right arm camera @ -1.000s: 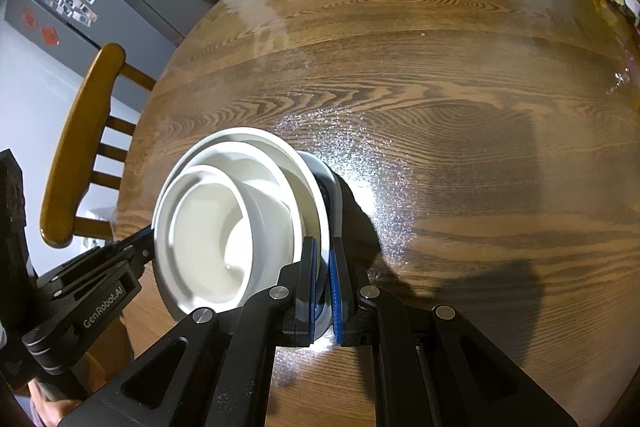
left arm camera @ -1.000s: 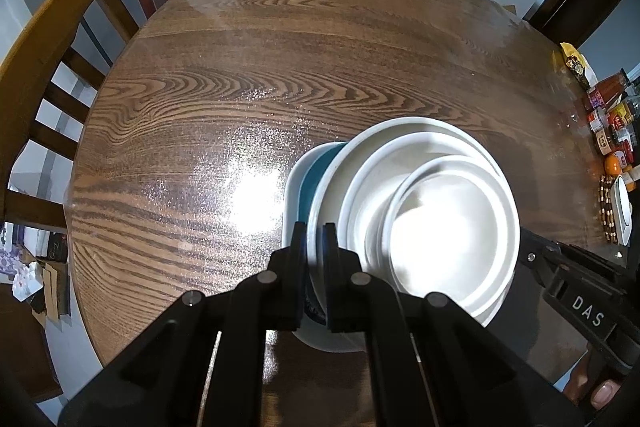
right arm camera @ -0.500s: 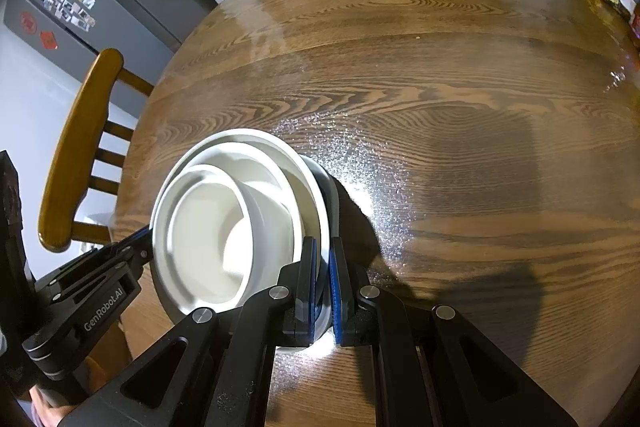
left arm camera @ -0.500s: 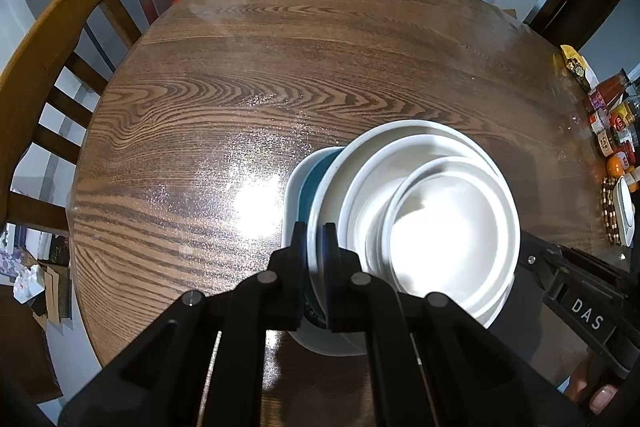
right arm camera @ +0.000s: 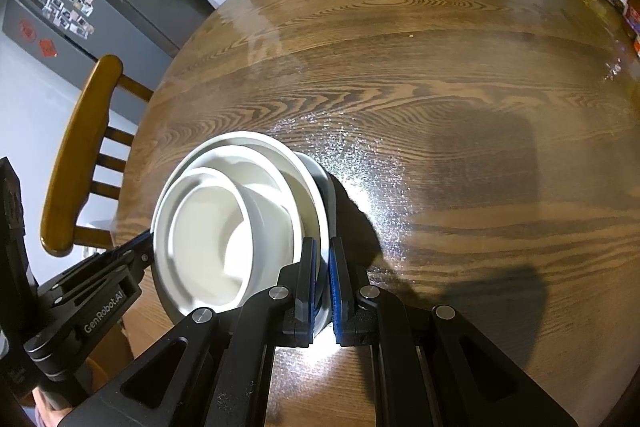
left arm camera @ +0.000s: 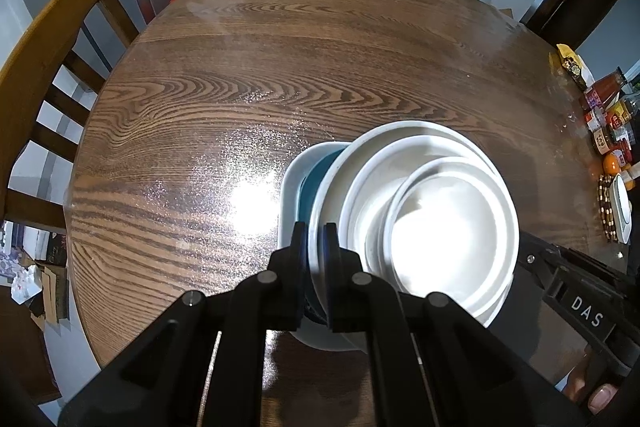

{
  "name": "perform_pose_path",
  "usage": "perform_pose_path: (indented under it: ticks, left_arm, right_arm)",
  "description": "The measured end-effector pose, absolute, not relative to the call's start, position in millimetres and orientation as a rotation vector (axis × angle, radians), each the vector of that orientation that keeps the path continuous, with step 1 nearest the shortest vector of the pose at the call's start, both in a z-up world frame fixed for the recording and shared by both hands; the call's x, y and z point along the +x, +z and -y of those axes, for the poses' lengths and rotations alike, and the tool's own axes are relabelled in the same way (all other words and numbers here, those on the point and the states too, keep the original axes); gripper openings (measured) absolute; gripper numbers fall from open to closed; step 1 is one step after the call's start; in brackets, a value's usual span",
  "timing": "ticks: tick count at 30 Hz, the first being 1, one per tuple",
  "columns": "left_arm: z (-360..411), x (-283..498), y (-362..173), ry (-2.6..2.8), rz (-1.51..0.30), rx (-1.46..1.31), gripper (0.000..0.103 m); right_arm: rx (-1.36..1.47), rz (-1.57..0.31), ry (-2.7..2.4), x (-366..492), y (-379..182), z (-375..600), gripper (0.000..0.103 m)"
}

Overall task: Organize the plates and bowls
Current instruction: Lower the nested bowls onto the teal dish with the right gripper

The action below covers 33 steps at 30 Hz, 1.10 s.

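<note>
Near the front edge of the worktop [left arm camera: 280, 75], pretty much nothing has changed from a second ago. The stack of dishes [left arm camera: 420, 219] sits in the same spot between my two tools, and neither of them has budged. The view just drifted a hair, that's it.

My left hand-held gripper [left arm camera: 316, 247] is clamped on the left rim of the stack, pinching the big white plate's edge, with the teal plate [left arm camera: 316, 179] right under it. My right hand-held gripper [right arm camera: 322, 267] is clamped on the opposite rim, blue pads squeezed onto the plate edge. So I've got it from both sides.

As for which way it faces: everything's round, so no real long axis to speak of. The bowls open upward. The small white bowl [left arm camera: 452, 223] is nested inside the larger white bowl [left arm camera: 372, 187], sitting off-centre toward the right side. In the left wrist view the white plate looks tipped up a bit off the teal one on the left side, with the pale bottom plate [left arm camera: 290, 187] poking out furthest left.

Chairs around the far edge, sauce bottles [left arm camera: 608, 115] way off on the right.
</note>
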<state>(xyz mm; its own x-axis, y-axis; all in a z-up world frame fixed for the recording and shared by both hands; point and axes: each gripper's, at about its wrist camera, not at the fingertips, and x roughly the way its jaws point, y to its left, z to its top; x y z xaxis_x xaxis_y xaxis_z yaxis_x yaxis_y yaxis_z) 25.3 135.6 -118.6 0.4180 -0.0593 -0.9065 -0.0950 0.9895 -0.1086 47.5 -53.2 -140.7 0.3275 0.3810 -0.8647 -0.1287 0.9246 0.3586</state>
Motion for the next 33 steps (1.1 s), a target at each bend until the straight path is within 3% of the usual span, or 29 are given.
perform_pose_path:
  ticks: [18,24,33]
  left_arm:
    - [-142.6,27.6,-120.7,0.039,-1.153,-0.167,0.007]
    - [-144.7,27.3,-119.3,0.053,-1.148,-0.156,0.020]
    - [-146.3,25.5,-118.6,0.058,-1.146,-0.152,0.021]
  right_arm:
    - [0.232,-1.202,0.339,48.7,-140.2,50.3,0.010]
    - [0.226,-1.190,0.326,47.6,-137.8,51.4,0.010]
    - [0.217,-1.184,0.324,46.8,-135.5,51.2,0.010]
